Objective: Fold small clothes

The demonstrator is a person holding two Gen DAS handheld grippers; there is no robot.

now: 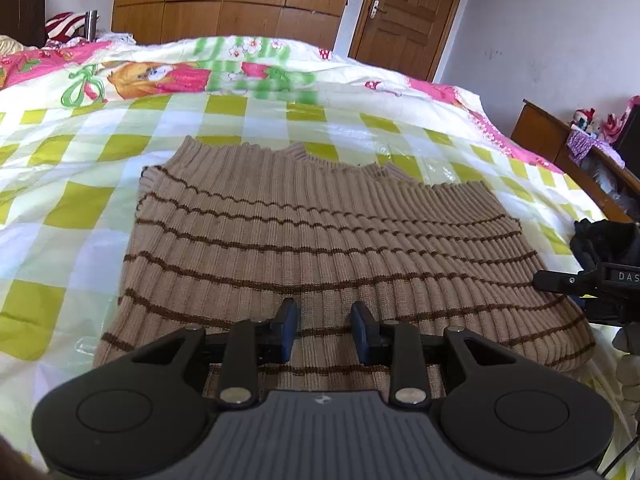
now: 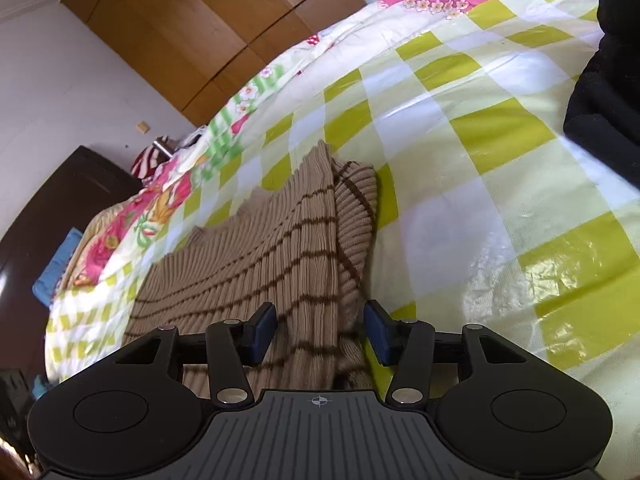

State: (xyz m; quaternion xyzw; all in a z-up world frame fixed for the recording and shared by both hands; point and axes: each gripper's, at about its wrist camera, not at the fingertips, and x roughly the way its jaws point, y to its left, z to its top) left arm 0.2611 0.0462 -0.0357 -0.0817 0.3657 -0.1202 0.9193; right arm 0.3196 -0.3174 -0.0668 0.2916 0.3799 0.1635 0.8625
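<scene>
Left gripper point(image 1: 325, 332): its two blue pads stand apart, moderately open, above the near part of the sweater. Nothing is pinched between them; the knit shows flat in the gap.

Right gripper point(image 2: 320, 330): its jaws stand wider than those of the left one. The right edge of the sweater lies in the gap between the blue pads, but the pads do not press on it. In the left wrist view this gripper point(image 1: 592, 280) comes in at the right border, just beside the right edge of the sweater.

Sweater point(image 1: 320, 240): a beige ribbed knit with thin brown stripes across it. It lies flat on the bed, in the middle, with its ribbed collar at the far side. In the right wrist view the sweater point(image 2: 256, 276) has one striped part doubled along its right edge, where it makes a thick roll.

Bed cover point(image 1: 60, 184): white with yellow-green squares, shiny in places. At the far end it has a pink flowered border and a cartoon print.

Wardrobe point(image 1: 224, 0): brown wood, behind the bed at the far wall.

Door point(image 1: 404, 12): brown wood with a metal handle, to the right of the wardrobe.

Side cabinet point(image 1: 560, 140): wooden, at the right side of the bed, with some small colourful things on it.
</scene>
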